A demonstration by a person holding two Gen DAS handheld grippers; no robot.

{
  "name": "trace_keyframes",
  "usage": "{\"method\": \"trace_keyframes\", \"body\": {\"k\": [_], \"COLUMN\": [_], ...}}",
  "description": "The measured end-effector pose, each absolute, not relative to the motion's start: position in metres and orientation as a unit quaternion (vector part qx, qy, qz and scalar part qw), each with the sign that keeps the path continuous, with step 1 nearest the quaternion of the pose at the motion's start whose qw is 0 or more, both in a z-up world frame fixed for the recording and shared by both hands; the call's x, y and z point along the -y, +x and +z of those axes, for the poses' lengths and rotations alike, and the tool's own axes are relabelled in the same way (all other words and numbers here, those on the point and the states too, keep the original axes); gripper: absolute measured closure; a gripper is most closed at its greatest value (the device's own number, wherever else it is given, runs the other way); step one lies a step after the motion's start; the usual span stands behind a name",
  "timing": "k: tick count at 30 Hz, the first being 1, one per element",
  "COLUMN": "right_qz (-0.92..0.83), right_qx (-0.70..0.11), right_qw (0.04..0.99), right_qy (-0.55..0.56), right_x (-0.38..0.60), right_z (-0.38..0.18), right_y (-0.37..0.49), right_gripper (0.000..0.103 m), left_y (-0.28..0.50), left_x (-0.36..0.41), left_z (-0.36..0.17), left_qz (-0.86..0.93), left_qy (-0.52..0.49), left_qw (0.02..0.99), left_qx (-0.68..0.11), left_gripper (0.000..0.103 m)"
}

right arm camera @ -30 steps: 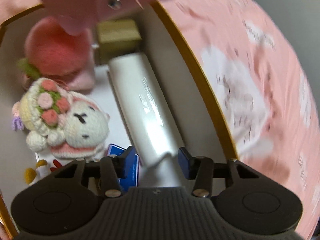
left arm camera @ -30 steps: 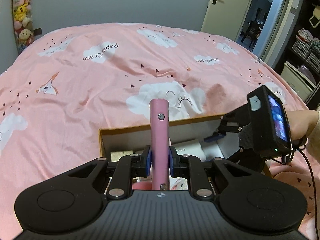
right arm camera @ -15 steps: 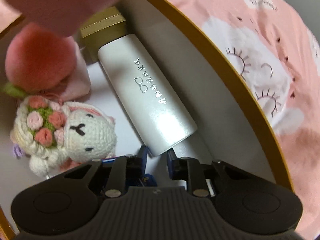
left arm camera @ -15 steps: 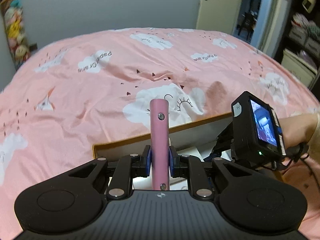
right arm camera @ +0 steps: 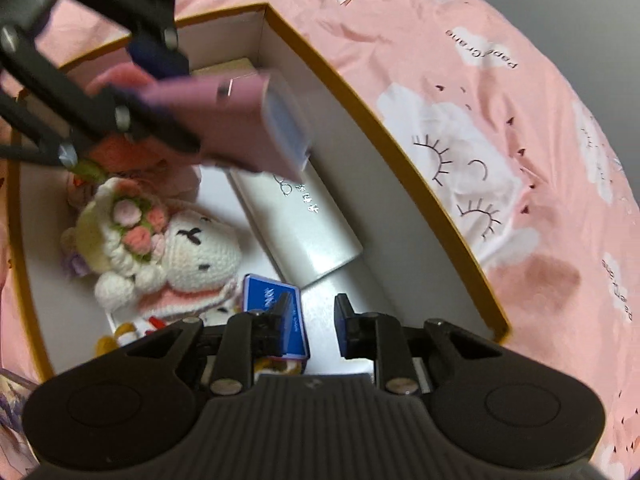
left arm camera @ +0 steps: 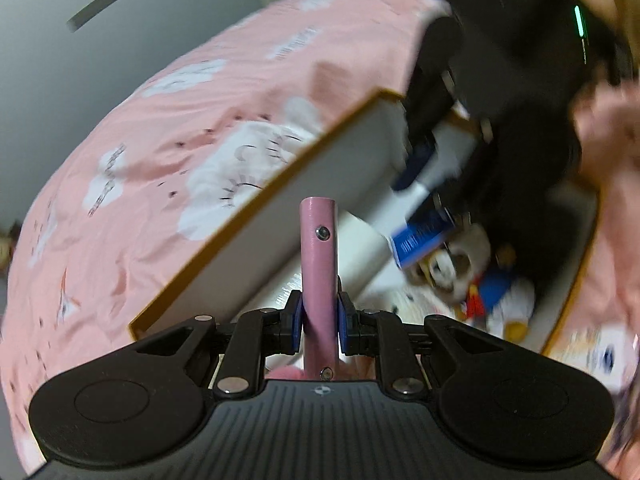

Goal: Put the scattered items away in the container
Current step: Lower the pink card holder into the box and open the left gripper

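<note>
Pink bedding [right arm camera: 500, 128] is carrying the box [right arm camera: 360, 104]; left gripper [left arm camera: 319, 320] is clamping a pink case [left arm camera: 318, 264] over it, right gripper [right arm camera: 310, 320] hanging apart, empty.

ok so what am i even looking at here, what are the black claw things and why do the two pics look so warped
Each picture comes from a wide-angle camera mounted on a hand-held gripper, a two-finger clamp that a person carries; the lens bends everything. There is no robot arm.

The left camera's picture looks along the left gripper, which is shut on a pink case. The right camera's picture looks along the right gripper, whose jaws have just been closing and now stand apart with nothing between them.

Both hang over an open box with a tan rim, sitting on a pink cloud-print bedcover. Inside lie a long white case, a crocheted white doll, a small blue box and a fuzzy pink toy, partly hidden. The pink case seems headed in next.
</note>
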State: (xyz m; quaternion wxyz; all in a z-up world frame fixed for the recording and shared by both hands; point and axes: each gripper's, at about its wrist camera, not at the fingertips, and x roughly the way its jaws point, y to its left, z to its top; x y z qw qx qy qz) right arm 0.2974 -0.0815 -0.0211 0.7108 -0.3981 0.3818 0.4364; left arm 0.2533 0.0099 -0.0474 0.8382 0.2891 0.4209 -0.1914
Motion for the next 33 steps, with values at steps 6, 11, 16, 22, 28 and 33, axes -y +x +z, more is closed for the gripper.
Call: {"method": "trace_keyframes", "body": {"k": [6, 11, 16, 22, 28, 33], "right_qz": [0.428, 0.425, 0.423, 0.426, 0.427, 0.432], "right_qx": [-0.368, -0.365, -0.361, -0.361, -0.355, -0.352], "right_qw": [0.718, 0.724, 0.726, 0.724, 0.724, 0.722], "right_qy": [-0.407, -0.404, -0.404, -0.406, -0.409, -0.410], "right_x": [0.097, 0.099, 0.101, 0.094, 0.091, 0.088], "right_z": [-0.013, -0.019, -0.023, -0.036, -0.037, -0.037], "right_y": [0.275, 0.275, 0.273, 0.288, 0.284, 0.280], "right_gripper": [0.079, 0.079, 0.078, 0.077, 0.074, 0.074], "left_y": [0.245, 0.245, 0.240, 0.223, 0.202, 0.190], "left_x": [0.005, 0.013, 0.025, 0.027, 0.020, 0.022], "left_z": [-0.066, -0.078, -0.090, -0.093, -0.088, -0.096], "left_qz": [-0.228, -0.254, -0.274, -0.269, -0.259, -0.239], "left_qy": [0.365, 0.411, 0.464, 0.500, 0.521, 0.562], "left_qw": [0.805, 0.780, 0.751, 0.739, 0.734, 0.730], "left_qx": [-0.408, -0.397, -0.381, -0.361, -0.350, -0.306], "left_gripper": [0.083, 0.083, 0.082, 0.079, 0.081, 0.082]}}
